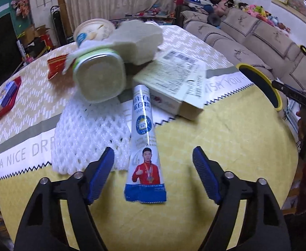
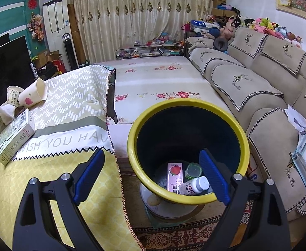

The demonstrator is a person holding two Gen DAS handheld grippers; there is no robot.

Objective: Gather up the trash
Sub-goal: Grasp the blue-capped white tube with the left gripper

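My left gripper (image 1: 154,156) is open over the table, its jaws on either side of a blue-and-white sachet (image 1: 145,146) printed with a man in red. Beside it lie a white foam net (image 1: 90,129), a tipped plastic cup (image 1: 99,75), a cardboard box (image 1: 173,83) and a crumpled tissue (image 1: 136,39). My right gripper (image 2: 151,158) is open and empty above the yellow-rimmed bin (image 2: 132,146), which holds a strawberry milk carton (image 2: 174,175), a white bottle (image 2: 194,186) and a small clear cup (image 2: 193,169).
A red wrapper (image 1: 55,67) and a small blue box (image 1: 6,94) lie at the table's left. A paper cup (image 2: 33,96) lies tipped farther back. A beige sofa (image 2: 257,87) runs along the right. The bin's rim (image 1: 277,87) shows at the table's right edge.
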